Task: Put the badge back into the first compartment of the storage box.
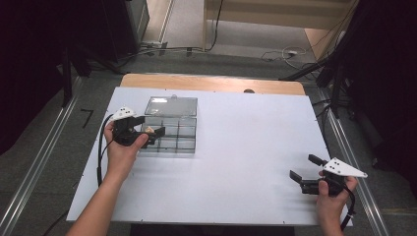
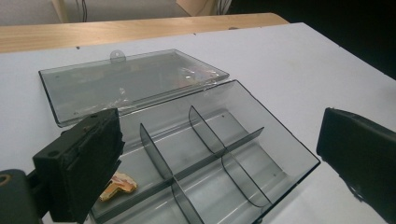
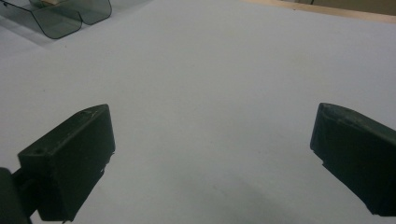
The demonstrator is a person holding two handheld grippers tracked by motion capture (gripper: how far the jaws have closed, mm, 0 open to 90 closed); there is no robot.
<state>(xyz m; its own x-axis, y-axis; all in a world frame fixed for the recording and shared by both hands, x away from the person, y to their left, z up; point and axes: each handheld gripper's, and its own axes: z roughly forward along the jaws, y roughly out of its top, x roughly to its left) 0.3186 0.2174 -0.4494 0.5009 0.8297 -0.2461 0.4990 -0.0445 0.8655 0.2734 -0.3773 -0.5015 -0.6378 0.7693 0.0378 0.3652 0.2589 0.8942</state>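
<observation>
1. Hovering over the near-left corner of the clear smoky plastic compartment box [image 1: 172, 133], the left tongs [image 2: 219, 154] have their jaws spread wide with nothing between them; in my judgement they are placed there to work on that corner's contents.
2. A small tan and yellow object [image 2: 117, 185] lies on the floor of the corner cell just beside the left jaw, touching neither jaw as far as the left gripper view shows; what it is I cannot tell.
3. The box's hinged transparent lid [image 2: 130, 84] lies folded flat on the white bench [image 1: 246, 147] behind the box, which leaves all six cells open from above.
4. The other cells that show look bare.
5. The right tongs [image 1: 305, 173] sit low over bare bench at the near-right, well apart from the box, jaws spread and holding nothing, probably parked out of the way.
</observation>
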